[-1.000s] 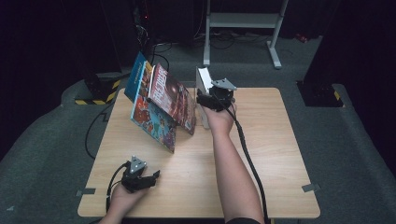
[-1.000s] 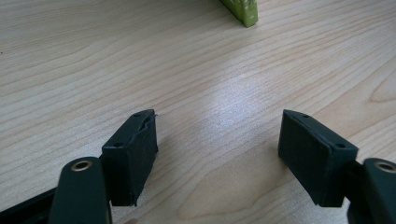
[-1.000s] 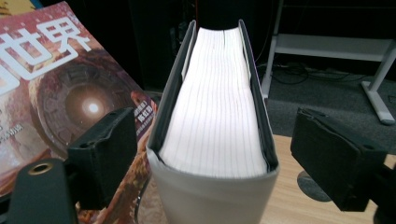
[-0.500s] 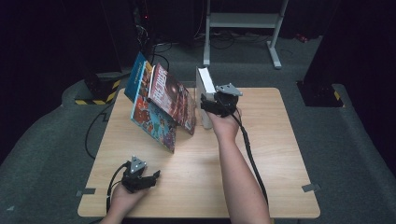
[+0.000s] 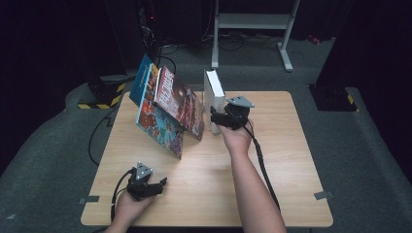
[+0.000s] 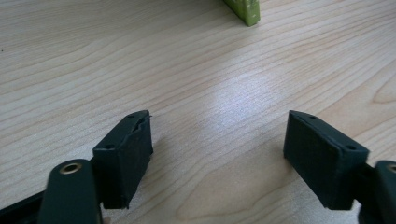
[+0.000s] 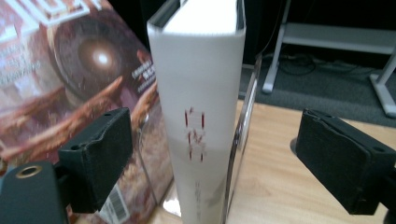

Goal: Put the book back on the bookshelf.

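Wood table (image 5: 272,184), 1 white book (image 5: 213,92), 2 leaning mags (image 5: 167,109), 2 tongs open.

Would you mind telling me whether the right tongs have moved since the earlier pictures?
Yes. In the high view the right tongs have drawn back toward the person along the white book, now facing its near spine, open.

Two black hand-held tongs, each topped with a grey three-cornered plate: left tongs (image 5: 160,184), right tongs (image 5: 214,116). Black cable (image 5: 262,165) trailing from the right one along a bare, sleeveless forearm; another black cable looping from the left one. Close up, blocky matte-black pads (image 6: 123,156) with small screw holes, and a brass-ringed hole in the arm beneath. Same pads (image 7: 100,154) and brass ring on the right pair.
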Tool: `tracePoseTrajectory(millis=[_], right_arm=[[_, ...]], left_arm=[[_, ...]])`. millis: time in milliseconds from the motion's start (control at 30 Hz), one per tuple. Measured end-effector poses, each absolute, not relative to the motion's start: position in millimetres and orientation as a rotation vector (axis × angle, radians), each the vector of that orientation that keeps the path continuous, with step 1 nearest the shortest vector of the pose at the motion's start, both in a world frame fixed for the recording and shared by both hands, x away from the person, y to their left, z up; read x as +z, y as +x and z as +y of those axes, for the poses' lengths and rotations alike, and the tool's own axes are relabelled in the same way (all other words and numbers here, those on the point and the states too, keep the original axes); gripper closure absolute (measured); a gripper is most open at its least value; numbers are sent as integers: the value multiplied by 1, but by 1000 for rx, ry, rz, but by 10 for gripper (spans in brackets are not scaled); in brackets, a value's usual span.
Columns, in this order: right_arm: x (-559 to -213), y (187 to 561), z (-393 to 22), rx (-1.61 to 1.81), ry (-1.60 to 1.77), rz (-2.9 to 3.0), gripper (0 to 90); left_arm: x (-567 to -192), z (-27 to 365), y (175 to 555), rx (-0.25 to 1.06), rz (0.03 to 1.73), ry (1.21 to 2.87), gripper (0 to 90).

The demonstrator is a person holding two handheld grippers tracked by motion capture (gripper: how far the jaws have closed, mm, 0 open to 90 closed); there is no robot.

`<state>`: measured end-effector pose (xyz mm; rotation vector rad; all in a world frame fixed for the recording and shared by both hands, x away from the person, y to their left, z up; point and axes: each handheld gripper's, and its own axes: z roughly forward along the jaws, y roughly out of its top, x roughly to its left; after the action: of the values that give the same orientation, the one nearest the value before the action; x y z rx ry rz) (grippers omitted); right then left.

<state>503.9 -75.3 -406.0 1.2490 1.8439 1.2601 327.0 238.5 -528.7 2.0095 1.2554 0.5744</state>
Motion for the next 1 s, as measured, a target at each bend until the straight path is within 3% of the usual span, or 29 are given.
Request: tracePoseTrajectory(millis=[1000], right_arm=[[-434, 444, -106, 1274, 1207, 1905, 96]], left_arm=[[-529, 238, 327, 574, 1255, 2010, 231]])
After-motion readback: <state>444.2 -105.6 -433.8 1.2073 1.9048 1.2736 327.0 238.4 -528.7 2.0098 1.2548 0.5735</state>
